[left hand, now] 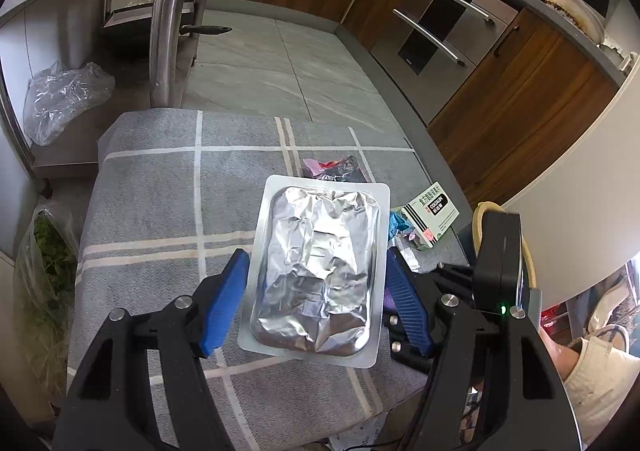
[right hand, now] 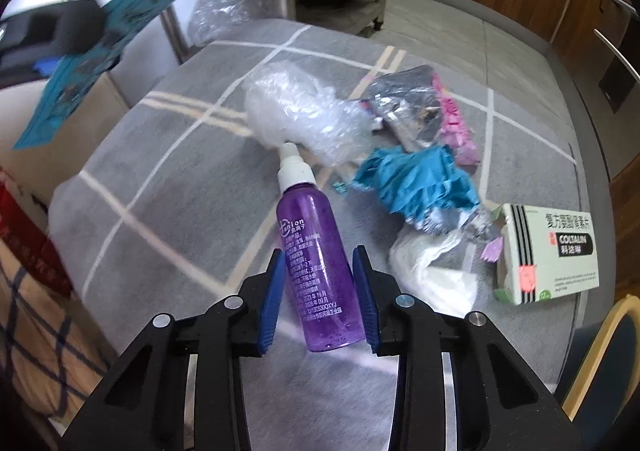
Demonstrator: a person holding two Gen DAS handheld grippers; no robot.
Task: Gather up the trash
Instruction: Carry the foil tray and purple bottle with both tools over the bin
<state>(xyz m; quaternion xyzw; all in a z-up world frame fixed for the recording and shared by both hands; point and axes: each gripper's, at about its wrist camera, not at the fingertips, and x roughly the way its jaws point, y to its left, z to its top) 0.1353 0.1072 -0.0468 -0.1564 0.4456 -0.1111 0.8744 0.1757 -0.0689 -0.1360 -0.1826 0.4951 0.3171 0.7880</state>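
Observation:
My left gripper [left hand: 316,271] is shut on a silver foil blister tray [left hand: 318,271], held by its side rims above the grey checked cloth [left hand: 160,211]. In the right wrist view the same tray shows its teal printed back [right hand: 108,39] at the upper left, blurred. My right gripper [right hand: 318,271] is shut on a purple spray bottle [right hand: 316,255] with a white nozzle, over the cloth [right hand: 180,179]. On the cloth lie crumpled clear plastic [right hand: 308,111], a silver and pink wrapper [right hand: 420,111], a torn blue wrapper [right hand: 416,181], white tissue [right hand: 432,271] and a white medicine box [right hand: 548,255].
A steel rack leg [left hand: 168,11] and a clear plastic bag [left hand: 64,99] stand at the far left on the floor. Wooden cabinets and an oven [left hand: 436,31] line the right. A bag of greens [left hand: 44,251] sits left of the table. A chair back [right hand: 600,351] is at the right.

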